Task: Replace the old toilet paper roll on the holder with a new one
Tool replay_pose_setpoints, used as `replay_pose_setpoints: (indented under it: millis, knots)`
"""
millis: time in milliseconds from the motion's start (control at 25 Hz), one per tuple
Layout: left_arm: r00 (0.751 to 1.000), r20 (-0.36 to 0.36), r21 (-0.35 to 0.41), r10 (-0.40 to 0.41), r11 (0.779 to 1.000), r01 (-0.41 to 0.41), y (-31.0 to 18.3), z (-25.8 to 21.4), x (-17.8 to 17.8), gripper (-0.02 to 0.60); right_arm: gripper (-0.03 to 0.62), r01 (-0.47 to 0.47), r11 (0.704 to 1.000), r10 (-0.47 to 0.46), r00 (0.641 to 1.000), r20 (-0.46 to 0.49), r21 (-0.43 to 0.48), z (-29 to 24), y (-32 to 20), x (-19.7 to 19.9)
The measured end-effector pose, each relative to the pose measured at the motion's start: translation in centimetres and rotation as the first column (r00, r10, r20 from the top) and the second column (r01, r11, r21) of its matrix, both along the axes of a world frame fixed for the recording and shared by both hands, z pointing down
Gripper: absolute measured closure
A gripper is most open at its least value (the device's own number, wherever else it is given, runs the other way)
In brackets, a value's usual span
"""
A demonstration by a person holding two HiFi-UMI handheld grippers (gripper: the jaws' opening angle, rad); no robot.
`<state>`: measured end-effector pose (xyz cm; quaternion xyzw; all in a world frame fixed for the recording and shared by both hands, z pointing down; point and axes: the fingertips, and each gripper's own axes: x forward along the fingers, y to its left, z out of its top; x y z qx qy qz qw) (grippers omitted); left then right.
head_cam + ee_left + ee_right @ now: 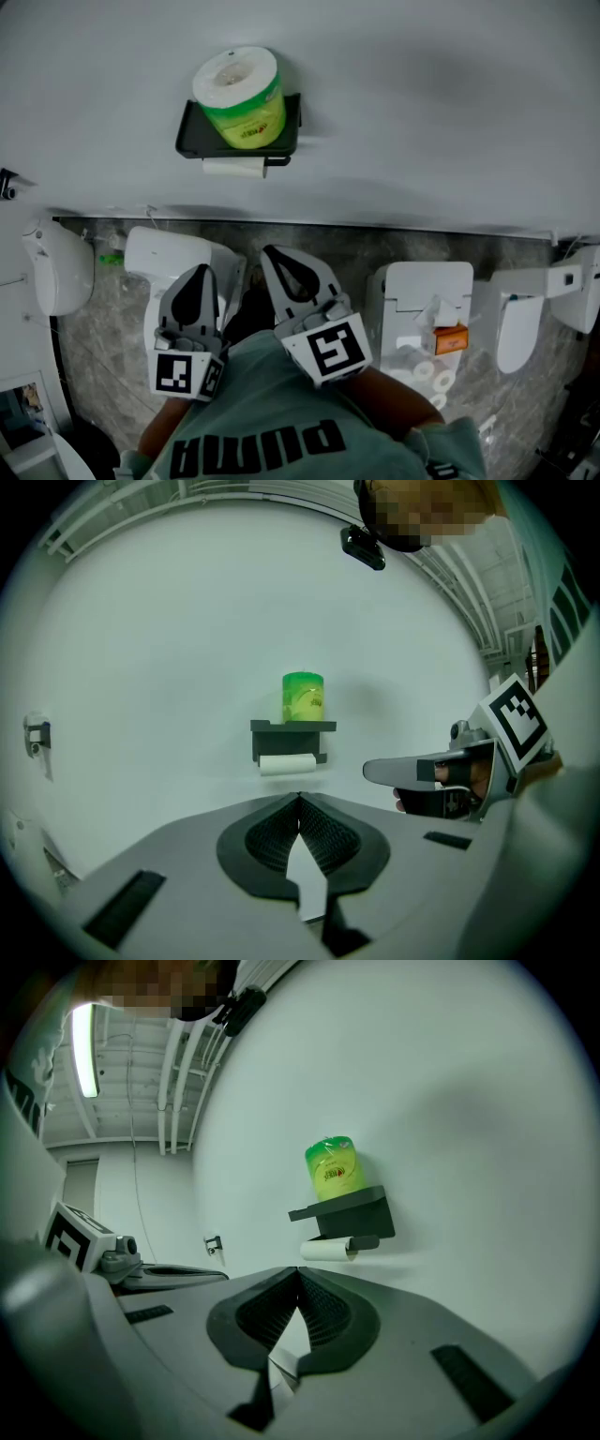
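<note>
- Left tongs are narrow: the ribbed pads meet at the tip and nothing is caught between them.
- Right tongs are closed the same way, pad against pad, and carry nothing.
- Both pairs are held side by side, close in front of the person's chest. They point toward the white wall, and the right pair sits just beside the left pair.
- Straight ahead of both tips, well apart from them, a black holder is fixed to the wall.
- A green-wrapped roll stands upright on the holder's top shelf, above the line of the tongs.
- The old roll hangs on the bar under that shelf. It is thin and white, directly below the wrapped roll.
- From the left tongs the holder lies dead ahead; from the right tongs it lies slightly to the right of the tips.
- Below the tongs, against the foot of the wall, stands a white toilet. A second white fixture stands off to the right of the right tongs, with an orange packet resting on it.
- A small dark bracket is on the wall far to the left of the left tongs.
</note>
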<state>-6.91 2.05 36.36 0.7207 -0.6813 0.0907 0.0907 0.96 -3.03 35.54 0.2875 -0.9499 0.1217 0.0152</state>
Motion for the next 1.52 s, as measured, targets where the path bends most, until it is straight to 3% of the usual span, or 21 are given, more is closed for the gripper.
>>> replay_pose_setpoints:
  millis: [480, 680, 1000, 1040, 1120, 1280, 1520]
  knots:
    - [0.991, -0.022, 0.045, 0.132, 0.99, -0.131, -3.7, -1.0, -2.0, 0.577, 0.591, -0.034, 0.995, 0.034, 0.999, -0.001, -0.091, 0.9, -1.7, -3.2]
    - [0.985, -0.023, 0.065, 0.173, 0.983, -0.171, -4.8, -1.1, -3.0, 0.577, 0.589, 0.001, 0.982, 0.011, 0.998, 0.065, -0.187, 1.7, -1.9, -4.8]
    - [0.978, 0.009, 0.038, 0.207, 0.978, -0.207, -6.5, -1.1, -5.7, 0.577, 0.588, -0.034, 0.957, 0.083, 0.983, 0.161, -0.287, 1.9, -4.2, -6.9]
    - [0.977, 0.01, 0.039, 0.214, 0.976, -0.214, -6.7, -1.1, -5.9, 0.577, 0.588, -0.034, 0.951, 0.092, 0.98, 0.178, -0.306, 2.0, -4.5, -7.1]
    - [0.974, 0.008, 0.04, 0.227, 0.973, -0.227, -7.3, -1.2, -6.3, 0.577, 0.507, -0.02, 0.935, 0.102, 0.971, 0.214, -0.355, 2.3, -5.1, -7.7]
    - [0.969, -0.007, 0.027, 0.245, 0.969, -0.245, -8.3, -0.6, -7.0, 0.577, 0.451, 0.019, 0.887, 0.136, 0.944, 0.3, -0.462, 3.1, -6.2, -8.7]
    - [0.957, -0.026, 0.022, 0.289, 0.957, -0.289, -10.2, 0.3, -7.6, 0.577, 0.37, 0.079, 0.8, 0.24, 0.866, 0.439, -0.594, 3.7, -8.3, -9.3]
